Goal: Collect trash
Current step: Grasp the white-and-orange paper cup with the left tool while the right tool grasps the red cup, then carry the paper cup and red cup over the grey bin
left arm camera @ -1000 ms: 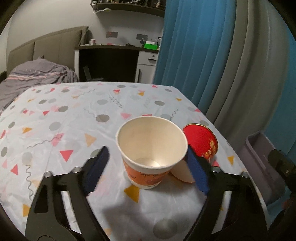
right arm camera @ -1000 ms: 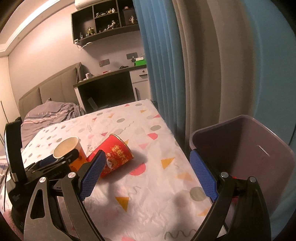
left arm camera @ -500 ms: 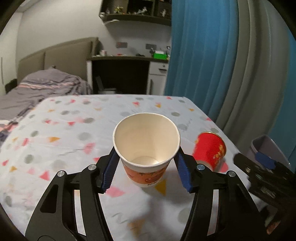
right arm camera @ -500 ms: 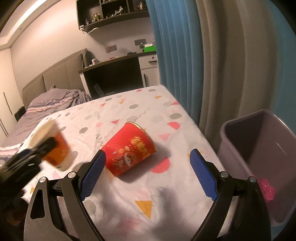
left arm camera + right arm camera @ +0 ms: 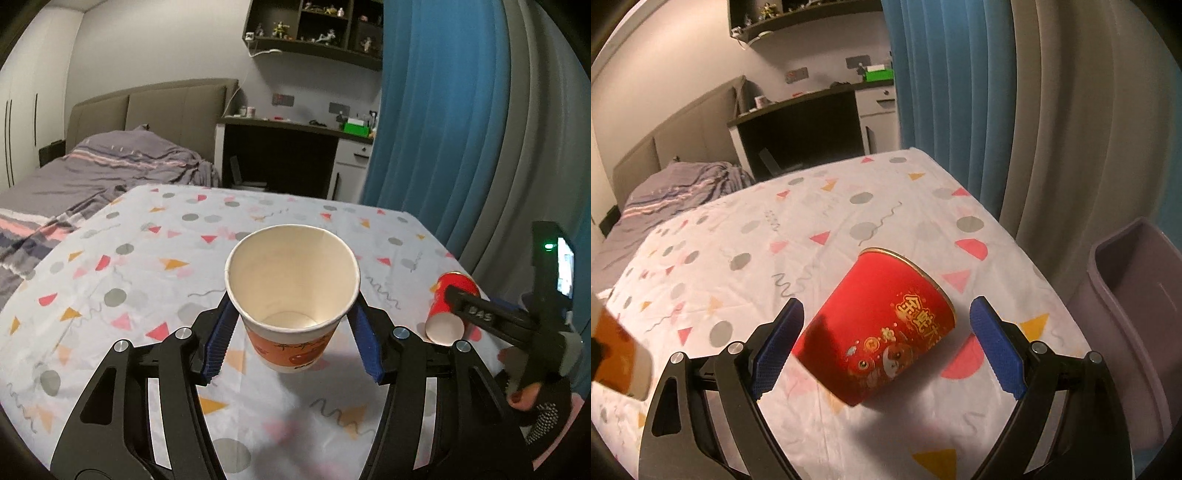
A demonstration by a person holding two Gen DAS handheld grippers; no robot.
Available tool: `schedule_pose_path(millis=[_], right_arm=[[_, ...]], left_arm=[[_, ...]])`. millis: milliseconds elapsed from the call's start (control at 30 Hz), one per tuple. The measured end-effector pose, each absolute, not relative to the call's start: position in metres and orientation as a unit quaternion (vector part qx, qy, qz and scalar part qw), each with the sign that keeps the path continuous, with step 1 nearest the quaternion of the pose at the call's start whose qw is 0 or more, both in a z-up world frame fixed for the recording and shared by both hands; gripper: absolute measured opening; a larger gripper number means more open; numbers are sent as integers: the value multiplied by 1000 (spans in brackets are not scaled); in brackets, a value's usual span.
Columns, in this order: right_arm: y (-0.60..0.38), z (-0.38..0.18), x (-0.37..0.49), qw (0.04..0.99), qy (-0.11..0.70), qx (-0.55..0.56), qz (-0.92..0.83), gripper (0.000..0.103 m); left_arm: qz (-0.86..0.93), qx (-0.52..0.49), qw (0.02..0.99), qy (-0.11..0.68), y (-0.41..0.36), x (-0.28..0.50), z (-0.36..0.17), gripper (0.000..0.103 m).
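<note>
My left gripper (image 5: 291, 341) is shut on an upright white and orange paper cup (image 5: 291, 295) and holds it above the table. The cup shows at the left edge of the right wrist view (image 5: 617, 363). A red paper cup (image 5: 882, 328) lies on its side on the patterned tablecloth (image 5: 746, 236). My right gripper (image 5: 888, 349) is open, its blue pads on either side of the red cup without touching it. In the left wrist view the red cup (image 5: 448, 308) lies at the right, partly behind the right gripper's body (image 5: 517, 321).
A purple bin (image 5: 1137, 295) stands on the floor past the table's right edge. Blue and grey curtains (image 5: 997, 110) hang to the right. A bed (image 5: 92, 173) and a dark desk (image 5: 280, 158) lie beyond the table's far edge.
My left gripper closed on the orange cup and lifted it off the table. My right gripper moved forward until its open jaws straddle the red cup.
</note>
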State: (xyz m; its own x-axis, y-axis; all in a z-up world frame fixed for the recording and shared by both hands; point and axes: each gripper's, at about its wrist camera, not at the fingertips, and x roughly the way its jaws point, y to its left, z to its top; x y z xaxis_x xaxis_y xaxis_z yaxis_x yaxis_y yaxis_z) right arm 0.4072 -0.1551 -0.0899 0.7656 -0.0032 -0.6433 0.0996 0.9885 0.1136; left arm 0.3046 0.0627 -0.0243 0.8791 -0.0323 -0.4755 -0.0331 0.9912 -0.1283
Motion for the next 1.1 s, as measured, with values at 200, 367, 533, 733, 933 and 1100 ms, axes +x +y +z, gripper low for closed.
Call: schedule_pose_path(millis=[200, 367, 533, 733, 933, 1100], right_arm=[[-151, -97, 418, 930, 358, 75, -30, 80], [-145, -101, 419, 929, 363, 65, -25, 68], [-144, -101, 415, 931, 360, 55, -16, 62], [-151, -92, 396, 938, 342, 57, -8, 61], [-165, -71, 366, 949, 313, 50, -1, 61], [-182, -54, 338, 956, 289, 46, 1, 61]], left_arm=[[-12, -74, 966, 247, 64, 303, -27, 58], [-16, -78, 965, 249, 67, 304, -29, 58], [-19, -74, 965, 250, 64, 304, -31, 58], [-24, -63, 965, 253, 59, 305, -34, 58], [-36, -52, 965, 255, 48, 302, -34, 58], [-46, -33, 967, 250, 32, 296, -30, 58]])
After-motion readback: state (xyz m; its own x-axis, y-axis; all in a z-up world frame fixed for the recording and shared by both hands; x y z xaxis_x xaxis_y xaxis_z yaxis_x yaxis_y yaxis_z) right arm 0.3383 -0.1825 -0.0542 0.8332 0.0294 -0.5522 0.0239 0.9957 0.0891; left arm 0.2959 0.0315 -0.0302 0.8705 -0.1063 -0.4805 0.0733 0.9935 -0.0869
